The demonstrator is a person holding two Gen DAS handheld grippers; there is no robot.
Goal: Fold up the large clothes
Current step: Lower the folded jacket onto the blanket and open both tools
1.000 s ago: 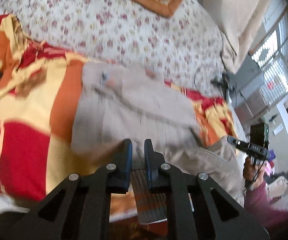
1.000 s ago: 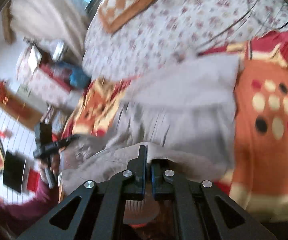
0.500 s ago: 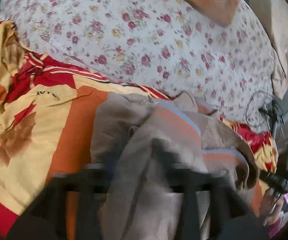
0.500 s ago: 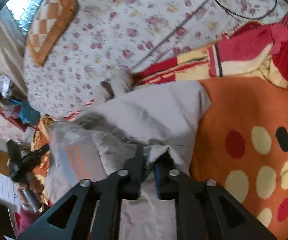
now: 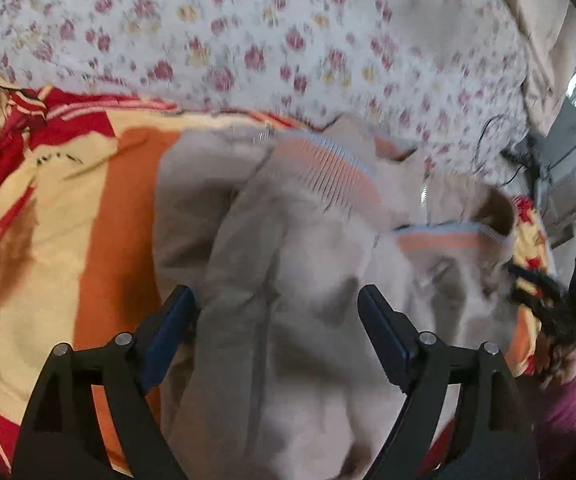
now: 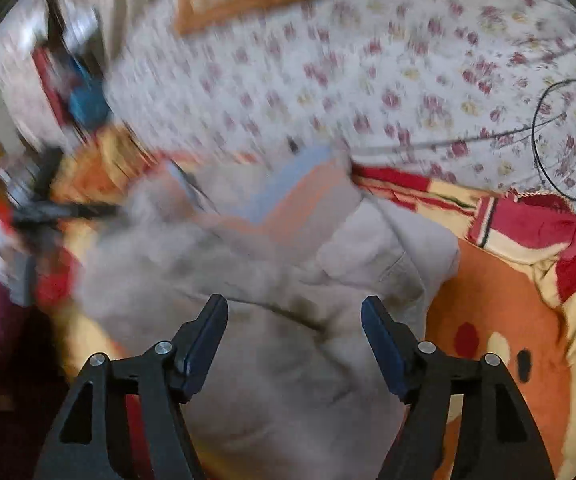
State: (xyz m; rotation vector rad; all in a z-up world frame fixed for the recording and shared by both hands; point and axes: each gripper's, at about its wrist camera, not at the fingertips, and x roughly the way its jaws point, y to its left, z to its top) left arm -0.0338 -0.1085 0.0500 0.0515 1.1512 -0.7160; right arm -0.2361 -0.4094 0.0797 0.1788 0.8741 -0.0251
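A soft beige jacket (image 5: 288, 320) with ribbed orange-and-blue bands is seen bunched at lower centre, on a plush red-orange blanket (image 5: 68, 220) over the floral bed (image 5: 248, 40). The left gripper (image 5: 276, 312) and right gripper (image 6: 294, 324) are opening wide; fabric lies between the fingers, ungripped.

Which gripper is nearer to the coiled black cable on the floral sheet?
Right. The right gripper, opening over the beige jacket, has the black cable just up to its right. The left gripper, opening too, sees it farther off beyond the jacket.
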